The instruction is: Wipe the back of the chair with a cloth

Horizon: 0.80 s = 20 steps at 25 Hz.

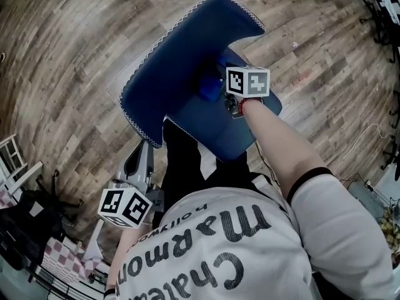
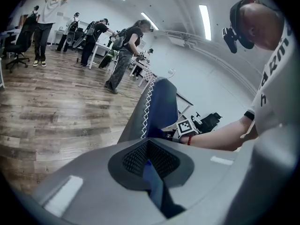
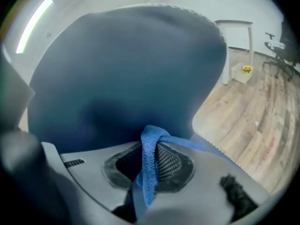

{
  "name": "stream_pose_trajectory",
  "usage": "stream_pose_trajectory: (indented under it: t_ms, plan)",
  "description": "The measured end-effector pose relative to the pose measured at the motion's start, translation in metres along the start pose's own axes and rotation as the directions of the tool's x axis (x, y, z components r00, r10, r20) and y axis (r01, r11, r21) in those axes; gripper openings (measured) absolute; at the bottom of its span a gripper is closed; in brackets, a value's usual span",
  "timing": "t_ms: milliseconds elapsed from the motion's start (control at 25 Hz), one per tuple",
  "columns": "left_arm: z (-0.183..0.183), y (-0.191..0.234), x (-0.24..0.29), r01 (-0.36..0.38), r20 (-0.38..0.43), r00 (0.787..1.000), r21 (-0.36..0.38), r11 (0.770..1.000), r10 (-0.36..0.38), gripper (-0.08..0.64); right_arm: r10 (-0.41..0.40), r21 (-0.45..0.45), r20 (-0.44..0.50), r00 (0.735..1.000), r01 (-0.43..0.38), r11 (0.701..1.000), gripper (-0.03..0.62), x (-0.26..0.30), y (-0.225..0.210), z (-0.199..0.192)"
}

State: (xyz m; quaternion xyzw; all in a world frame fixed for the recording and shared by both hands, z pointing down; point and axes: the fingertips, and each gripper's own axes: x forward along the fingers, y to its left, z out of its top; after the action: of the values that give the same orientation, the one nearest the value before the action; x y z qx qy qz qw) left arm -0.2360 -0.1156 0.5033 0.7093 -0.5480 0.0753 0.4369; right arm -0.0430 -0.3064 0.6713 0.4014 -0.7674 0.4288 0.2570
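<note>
The chair back [image 1: 187,61] is smooth, matt blue upholstery edged with white zigzag stitching [image 2: 148,108]. The cloth [image 3: 150,158] in the right tongs [image 3: 149,146] is rough looped blue weave. The tongs are matt grey plastic with a mesh recess. At 10 o'clock, the floor [image 1: 69,42] is grained wood with a faint sheen.

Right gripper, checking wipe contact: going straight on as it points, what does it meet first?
Probably the chair's blue backrest, right behind the cloth the right gripper holds; contact is unclear.

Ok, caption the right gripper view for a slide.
Right hand-held gripper clamps a blue cloth, held up to the blue chair back.
</note>
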Motion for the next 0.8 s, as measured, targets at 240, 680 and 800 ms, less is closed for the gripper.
stream_pose_trajectory:
  t_ms: [240, 680, 800]
  plan:
    - [0.004, -0.001, -0.002, -0.014, -0.016, 1.0, 0.016, 1.0, 0.015, 0.009, -0.104, 0.121, 0.1, 0.99, 0.091, 0.988, 0.064, -0.013, -0.047, 0.032]
    - [0.025, -0.024, -0.004, 0.002, 0.05, 0.999, 0.043, 0.999, -0.004, 0.009, -0.175, 0.243, 0.336, 0.925, 0.094, 0.965, 0.064, -0.1, -0.089, 0.081]
    - [0.025, -0.05, 0.004, 0.022, 0.053, 0.998, 0.072, 0.997, -0.026, 0.009, -0.125, 0.175, 0.43, 0.894, 0.054, 0.983, 0.064, -0.15, -0.083, 0.099]
